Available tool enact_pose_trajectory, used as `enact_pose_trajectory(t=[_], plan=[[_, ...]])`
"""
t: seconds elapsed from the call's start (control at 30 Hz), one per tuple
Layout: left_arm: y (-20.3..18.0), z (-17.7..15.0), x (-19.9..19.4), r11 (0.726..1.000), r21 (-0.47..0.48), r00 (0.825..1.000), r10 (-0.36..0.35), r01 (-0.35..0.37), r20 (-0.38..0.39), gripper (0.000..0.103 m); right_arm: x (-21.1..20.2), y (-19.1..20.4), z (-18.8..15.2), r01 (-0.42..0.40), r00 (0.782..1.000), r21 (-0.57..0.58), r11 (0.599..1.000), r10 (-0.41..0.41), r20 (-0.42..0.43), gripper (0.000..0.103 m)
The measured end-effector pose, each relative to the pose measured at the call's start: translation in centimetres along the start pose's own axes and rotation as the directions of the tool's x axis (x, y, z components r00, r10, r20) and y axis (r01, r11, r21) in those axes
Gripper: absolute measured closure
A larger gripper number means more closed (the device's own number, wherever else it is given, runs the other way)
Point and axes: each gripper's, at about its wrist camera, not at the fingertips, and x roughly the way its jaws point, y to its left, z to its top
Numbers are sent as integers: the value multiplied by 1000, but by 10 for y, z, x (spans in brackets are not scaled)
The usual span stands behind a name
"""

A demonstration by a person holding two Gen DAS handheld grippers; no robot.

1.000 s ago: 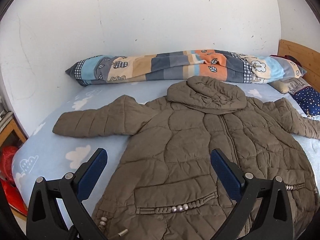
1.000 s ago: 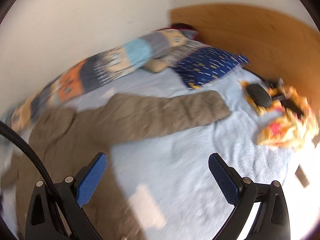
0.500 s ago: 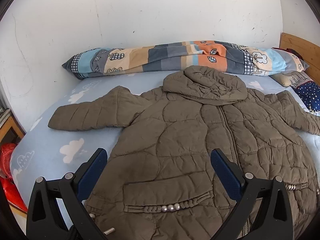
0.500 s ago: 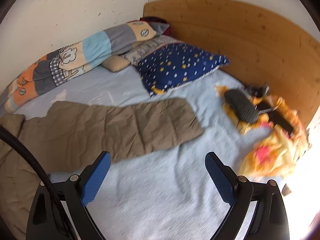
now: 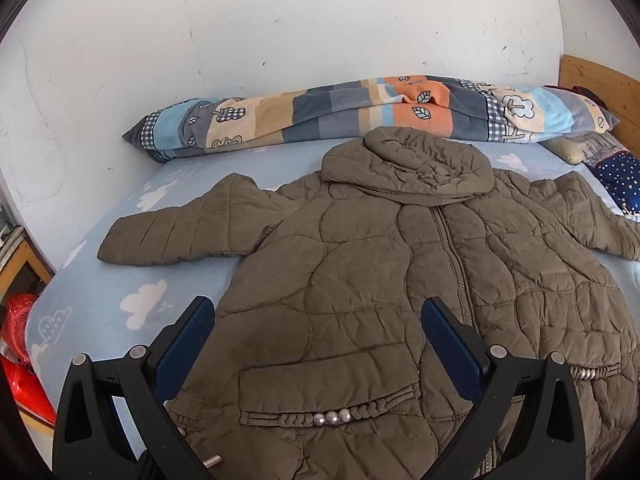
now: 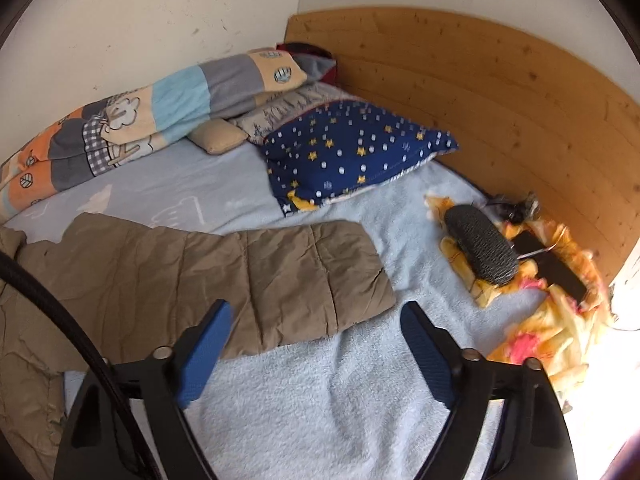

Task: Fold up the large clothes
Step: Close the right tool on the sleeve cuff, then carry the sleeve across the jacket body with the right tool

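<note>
An olive quilted hooded jacket (image 5: 400,272) lies flat and zipped on the light blue bed sheet (image 5: 132,280), front up, sleeves spread to both sides. My left gripper (image 5: 318,320) hovers open above the jacket's lower left front, with nothing between its blue pads. In the right wrist view the jacket's right sleeve (image 6: 248,280) stretches across the sheet, its cuff end just ahead of my right gripper (image 6: 318,322). That gripper's jaws are closing, still wide apart, and the sleeve's lower edge lies in front of the gap without being pinched.
A rolled patchwork blanket (image 5: 360,116) lies along the white wall. A navy star pillow (image 6: 352,152) and a wooden headboard (image 6: 480,88) sit beyond the sleeve. A yellow cloth with a dark brush (image 6: 480,248) lies at the right. Red plastic (image 5: 16,320) shows beside the bed.
The right gripper swung toward the sleeve's cuff and dropped lower, and its jaws narrowed. The left gripper drifted slightly nearer the jacket's hem and stayed open.
</note>
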Motion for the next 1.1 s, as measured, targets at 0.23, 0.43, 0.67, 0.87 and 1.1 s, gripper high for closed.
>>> enact_pose_trajectory(t=[0.23,0.43,0.67,0.87,1.1], plan=[[-1,0,3,1000,1,1000,1,-1,-9,0,51,-45,-1,-145,977,283,948,182,-109,29],[-3,0,6,1000,1,1000,-12,12,-24,0,91,-107,-16,-271,915,611,744,396,-76,30],[-4,-1,9,1000,4,999,-18,19,-40,0,125,-135,-29,-325,861,767,553,508,-1,39],[-2,0,13,1000,-3,998,-24,24,-52,0,143,-127,-19,-316,863,756,574,505,-22,51],[1,1,6,999,-15,999,-39,38,-33,0,105,-119,15,-369,886,667,647,461,44,86]])
